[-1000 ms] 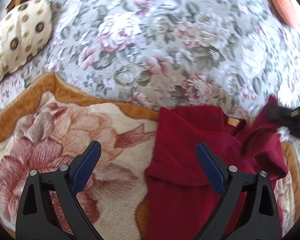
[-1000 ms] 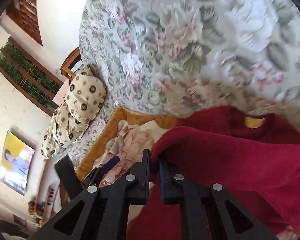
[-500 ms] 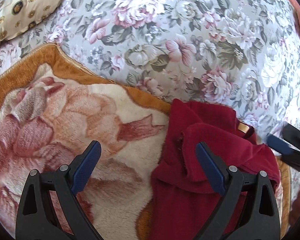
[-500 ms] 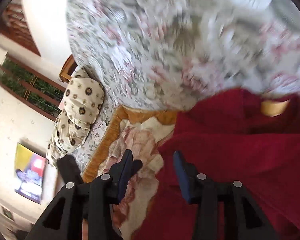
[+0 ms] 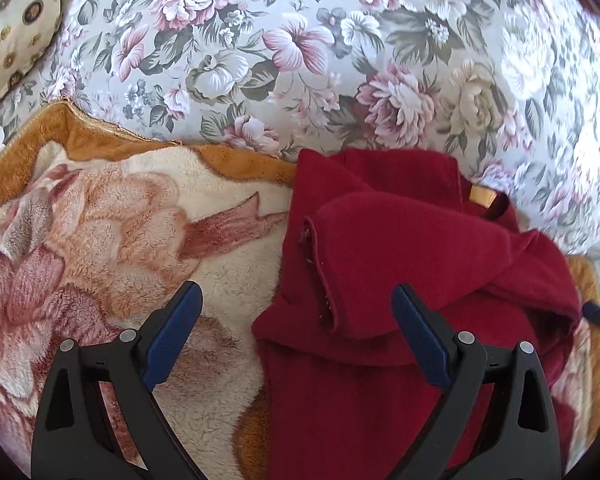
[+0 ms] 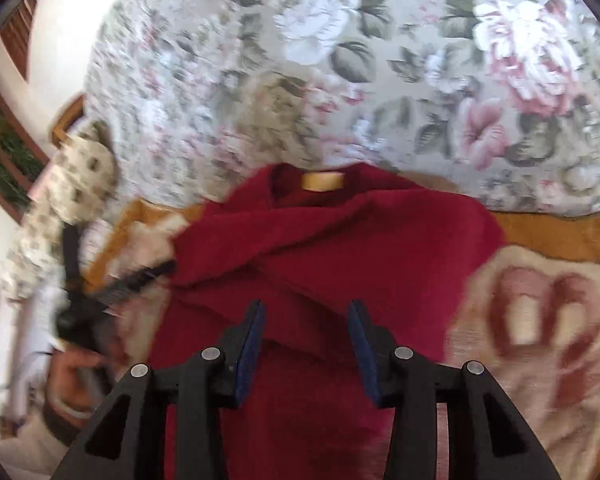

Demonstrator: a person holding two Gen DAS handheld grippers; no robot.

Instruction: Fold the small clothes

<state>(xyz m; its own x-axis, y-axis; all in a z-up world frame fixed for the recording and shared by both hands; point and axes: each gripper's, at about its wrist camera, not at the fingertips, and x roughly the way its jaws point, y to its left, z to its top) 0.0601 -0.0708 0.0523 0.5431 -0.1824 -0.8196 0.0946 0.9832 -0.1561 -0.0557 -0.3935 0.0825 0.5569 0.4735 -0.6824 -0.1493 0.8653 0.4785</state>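
On the fleece blanket (image 5: 112, 216), a cream throw with pink flowers and an orange border, lies the red sweater (image 5: 400, 264), bunched over the blanket's far edge. One sleeve is folded across the sweater's chest, its cuff pointing toward the blanket's cream middle, and a tan label (image 5: 483, 197) shows inside the neck opening at the sweater's far side. Beyond the sweater spreads a floral bedspread (image 5: 300, 40), and a spotted cream pillow (image 5: 8, 36) rests on it, well away from the sweater.

Left tongs (image 5: 296, 336) are spread wide and hold nothing; one blue pad sits above the cream fleece beside the sweater, the other above the folded sleeve. Right tongs (image 6: 306, 346) are likewise released, parted over the sweater's lower body, with the collar and label (image 6: 323, 181) straight ahead. That view is blurred. Beside the sweater's sleeve in it the left tongs (image 6: 140, 276) appear as a dark streak with a hand behind them.
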